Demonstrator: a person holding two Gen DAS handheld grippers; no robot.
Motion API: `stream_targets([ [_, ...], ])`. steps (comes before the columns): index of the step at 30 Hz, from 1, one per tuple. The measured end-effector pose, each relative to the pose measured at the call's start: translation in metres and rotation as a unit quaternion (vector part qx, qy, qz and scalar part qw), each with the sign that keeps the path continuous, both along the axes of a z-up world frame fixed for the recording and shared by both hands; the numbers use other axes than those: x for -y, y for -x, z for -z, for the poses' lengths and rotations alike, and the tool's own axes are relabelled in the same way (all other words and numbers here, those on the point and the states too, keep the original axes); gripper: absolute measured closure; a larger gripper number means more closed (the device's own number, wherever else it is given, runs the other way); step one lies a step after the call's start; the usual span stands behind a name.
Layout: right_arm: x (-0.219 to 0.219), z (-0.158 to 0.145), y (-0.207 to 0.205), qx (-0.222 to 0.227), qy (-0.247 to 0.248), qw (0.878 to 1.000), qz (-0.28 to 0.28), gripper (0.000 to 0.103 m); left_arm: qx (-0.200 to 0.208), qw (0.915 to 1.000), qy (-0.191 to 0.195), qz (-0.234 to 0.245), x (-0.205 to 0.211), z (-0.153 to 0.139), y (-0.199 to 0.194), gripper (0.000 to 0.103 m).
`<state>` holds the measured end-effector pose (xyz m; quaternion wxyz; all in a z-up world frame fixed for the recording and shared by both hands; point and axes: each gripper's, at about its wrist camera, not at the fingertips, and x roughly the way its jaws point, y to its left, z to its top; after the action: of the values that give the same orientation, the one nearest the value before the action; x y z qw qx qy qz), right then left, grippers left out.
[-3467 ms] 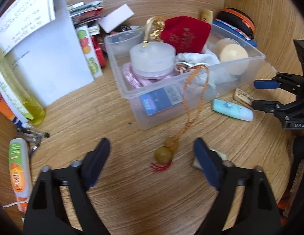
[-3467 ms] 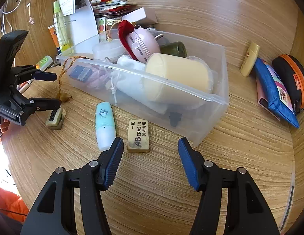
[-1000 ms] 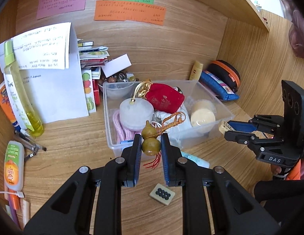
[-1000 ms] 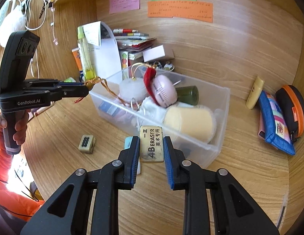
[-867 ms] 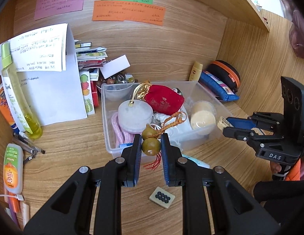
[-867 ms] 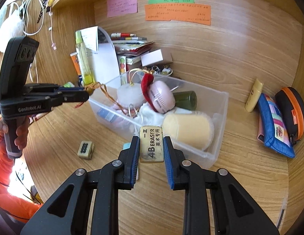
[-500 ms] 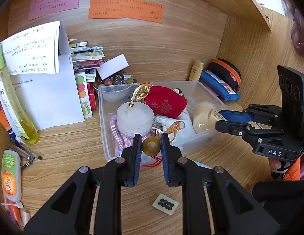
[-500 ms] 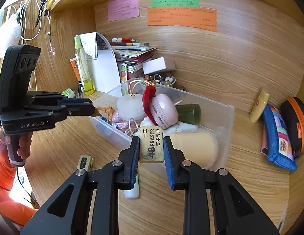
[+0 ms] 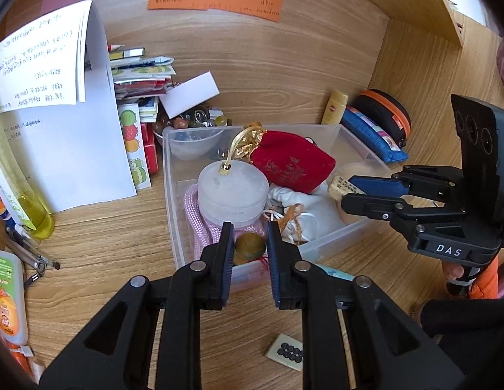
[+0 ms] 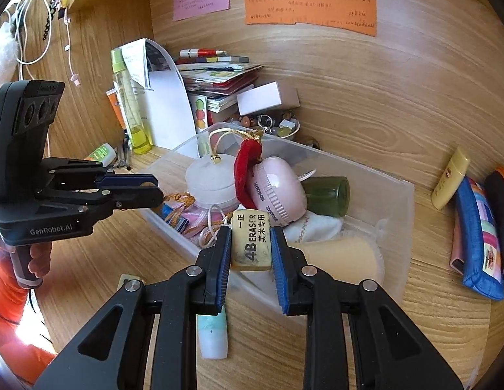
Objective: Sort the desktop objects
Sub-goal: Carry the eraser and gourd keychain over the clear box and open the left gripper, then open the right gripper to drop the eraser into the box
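Eraser [image 10: 252, 240] sits pinched between the right gripper [image 10: 251, 243] pads above the clear bin [image 10: 404, 214]; left gripper [image 9: 250, 247] clamps a gourd charm [image 9: 249, 247] over the bin's near edge.

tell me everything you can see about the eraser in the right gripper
The eraser is a yellowish-cream rectangular block, smudged at its edges, printed in black with "4B ERASER" and Chinese characters. It stands upright, clamped on its two long sides by the blue pads of the right gripper, off the desk above the clear plastic bin.
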<state>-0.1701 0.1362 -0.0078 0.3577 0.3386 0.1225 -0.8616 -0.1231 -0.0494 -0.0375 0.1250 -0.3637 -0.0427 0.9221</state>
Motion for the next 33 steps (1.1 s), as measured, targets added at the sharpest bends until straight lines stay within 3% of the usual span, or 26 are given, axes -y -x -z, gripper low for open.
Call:
stream_targets([
  [7, 0.006, 0.007, 0.006, 0.008, -0.006, 1.000, -0.004, 0.081, -0.003, 0.9998, 0.020, -0.003, -0.003, 0.002, 0.006, 0.083],
  [9, 0.005, 0.007, 0.006, 0.007, -0.006, 1.000, -0.006, 0.081, -0.004, 0.9997, 0.023, -0.005, -0.003, 0.002, 0.006, 0.073],
  [13, 0.007, 0.006, 0.003, -0.003, -0.011, 1.000, -0.008, 0.081, -0.009, 0.9994, 0.032, -0.007, -0.006, 0.000, 0.004, 0.070],
  [17, 0.008, 0.005, 0.000, -0.007, -0.013, 1.000, -0.009, 0.081, -0.022, 0.9987, 0.044, -0.015, -0.007, -0.003, -0.001, 0.051],
  [20, 0.007, 0.004, -0.002, -0.011, -0.011, 1.000, -0.008, 0.081, -0.031, 0.9982, 0.048, -0.018, -0.008, -0.006, -0.006, 0.049],
  [25, 0.004, -0.001, -0.009, -0.027, -0.007, 1.000, 0.001, 0.062, -0.041, 0.9974, 0.053, -0.027, -0.006, -0.012, -0.013, 0.041],
  [33, -0.006, -0.010, -0.022, -0.045, -0.001, 0.999, 0.016, 0.045, -0.066, 0.9946, 0.071, -0.036, -0.009, -0.018, -0.032, 0.026],
])
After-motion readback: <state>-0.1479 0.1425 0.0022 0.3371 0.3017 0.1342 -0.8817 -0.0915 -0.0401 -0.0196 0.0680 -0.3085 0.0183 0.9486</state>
